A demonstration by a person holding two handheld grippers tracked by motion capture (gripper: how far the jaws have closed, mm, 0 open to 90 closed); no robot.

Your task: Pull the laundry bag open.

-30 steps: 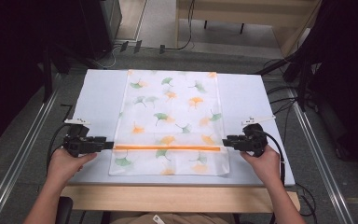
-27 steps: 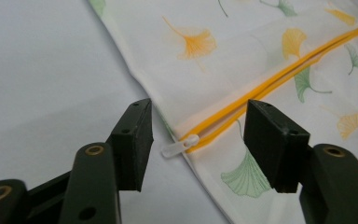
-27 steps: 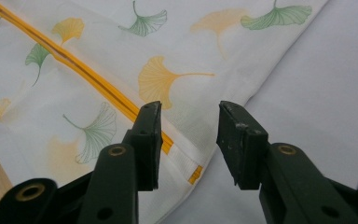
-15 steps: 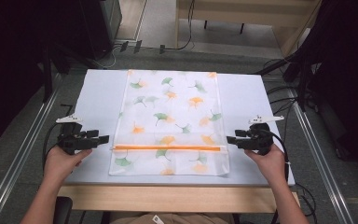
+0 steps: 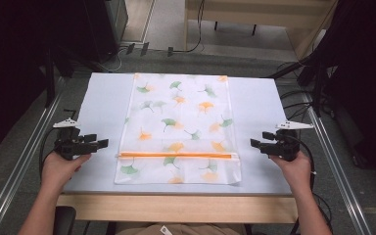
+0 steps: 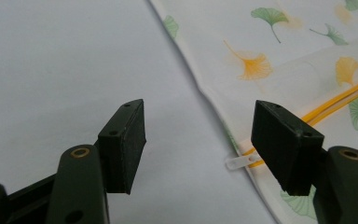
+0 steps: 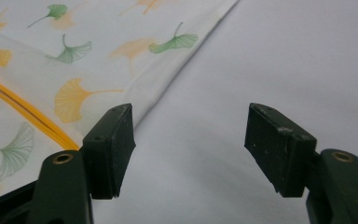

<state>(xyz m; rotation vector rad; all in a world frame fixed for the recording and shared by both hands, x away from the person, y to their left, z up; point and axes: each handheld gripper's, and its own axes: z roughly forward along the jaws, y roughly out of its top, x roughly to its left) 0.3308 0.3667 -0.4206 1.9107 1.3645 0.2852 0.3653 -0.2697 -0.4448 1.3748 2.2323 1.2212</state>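
On the pale blue-grey tabletop (image 5: 103,105) there's a flat white fabric bag printed with green and orange ginkgo leaves (image 5: 181,122), spread out smooth right down the middle, long side running away from the person. It's got an orange zipper (image 5: 176,155) going straight across near the close end, and from the left claw view you can see the little white zipper pull (image 6: 238,162) poking out at the bag's edge, just past the fabric onto the bare surface. The left claw (image 5: 100,143) sits out to the left of the bag, roughly level with the zipper line, held in the person's left hand (image 5: 61,166), pointing inward at the bag but not touching it. Its jaws are spread wide apart with nothing between them except bare tabletop and the bag's edge farther off. The right claw (image 5: 254,144) is the mirror of that on the other side, gripped by the right hand (image 5: 293,169), also aimed at the zipper end and clear of the fabric. Same deal there, jaws released and gaping with nothing in them, bag edge off to one side in its own view. Both sit low near the surface, can't quite tell if they're resting on it.
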